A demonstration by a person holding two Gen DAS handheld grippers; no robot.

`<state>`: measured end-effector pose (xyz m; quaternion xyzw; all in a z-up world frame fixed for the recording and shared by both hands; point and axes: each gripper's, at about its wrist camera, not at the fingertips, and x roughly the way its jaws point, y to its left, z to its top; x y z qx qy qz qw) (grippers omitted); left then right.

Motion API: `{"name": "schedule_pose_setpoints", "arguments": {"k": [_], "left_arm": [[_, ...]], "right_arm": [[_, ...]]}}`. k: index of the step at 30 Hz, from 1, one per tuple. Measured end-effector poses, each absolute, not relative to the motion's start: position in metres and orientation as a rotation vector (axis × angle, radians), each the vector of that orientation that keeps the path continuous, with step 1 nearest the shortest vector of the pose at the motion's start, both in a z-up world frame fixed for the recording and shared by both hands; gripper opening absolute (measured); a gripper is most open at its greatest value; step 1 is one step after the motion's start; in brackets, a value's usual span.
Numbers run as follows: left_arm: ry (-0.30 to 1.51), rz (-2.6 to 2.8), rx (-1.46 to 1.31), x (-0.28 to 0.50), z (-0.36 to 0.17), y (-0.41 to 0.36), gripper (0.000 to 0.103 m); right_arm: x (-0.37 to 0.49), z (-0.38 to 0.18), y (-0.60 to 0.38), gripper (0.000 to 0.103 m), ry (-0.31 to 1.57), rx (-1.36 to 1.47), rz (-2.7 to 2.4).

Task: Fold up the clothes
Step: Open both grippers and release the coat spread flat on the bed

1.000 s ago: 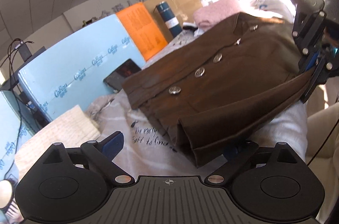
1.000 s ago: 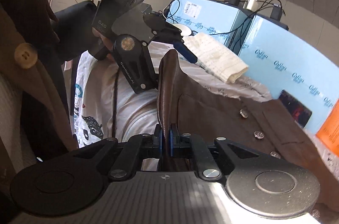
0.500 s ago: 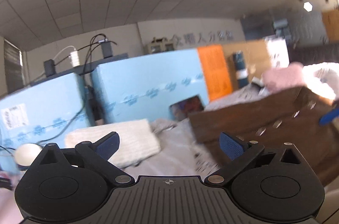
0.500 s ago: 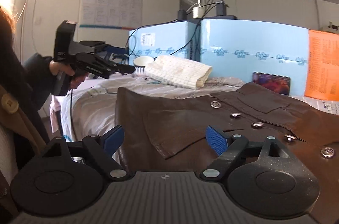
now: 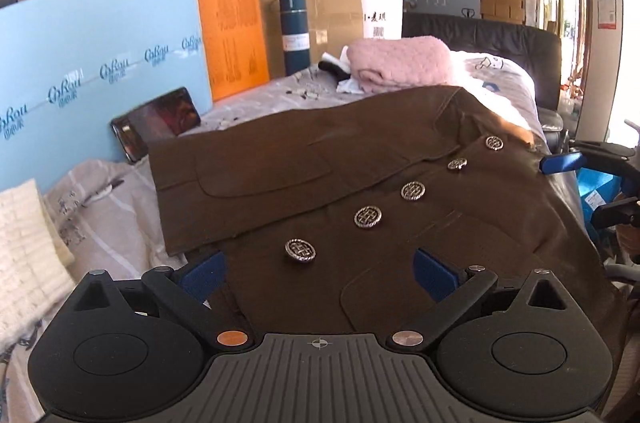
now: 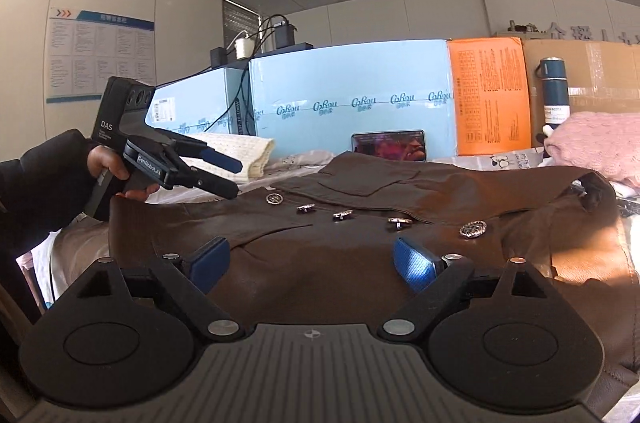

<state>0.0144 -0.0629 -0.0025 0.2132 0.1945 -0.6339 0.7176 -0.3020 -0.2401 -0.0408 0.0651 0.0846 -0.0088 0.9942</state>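
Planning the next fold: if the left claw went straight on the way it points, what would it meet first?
Most likely the brown jacket: the open left claw points across its buttoned front, low over it. Depth is unclear.

We carried matte black tools with blue ribbed fingertip pads (image 6: 412,263) and silver pivot screws (image 5: 402,338); the left tool (image 6: 224,172) read "DAS", gripped by a bare-skinned hand (image 6: 114,169) in a dark sleeve (image 6: 44,183).
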Motion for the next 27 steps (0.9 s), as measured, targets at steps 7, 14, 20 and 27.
{"name": "schedule_pose_setpoints", "arguments": {"k": [7, 14, 20, 27], "left_arm": [[0.546, -1.494, 0.408, 0.032, -0.008, -0.059, 0.101], [0.592, -1.501, 0.42, 0.043, -0.007, -0.064, 0.101], [0.633, -1.53, 0.449, 0.05, -0.012, -0.069, 0.101], [0.633, -1.53, 0.429, 0.059, -0.007, -0.07, 0.101]], "right_arm": [[-0.286, -0.043, -0.244, 0.089, 0.169, 0.159, 0.035], [-0.273, -0.039, -0.235, 0.089, 0.167, 0.163, 0.117], [-0.266, -0.044, -0.229, 0.089, 0.203, 0.158, 0.132], [-0.265, -0.047, -0.228, 0.089, 0.222, 0.165, 0.127]]}}
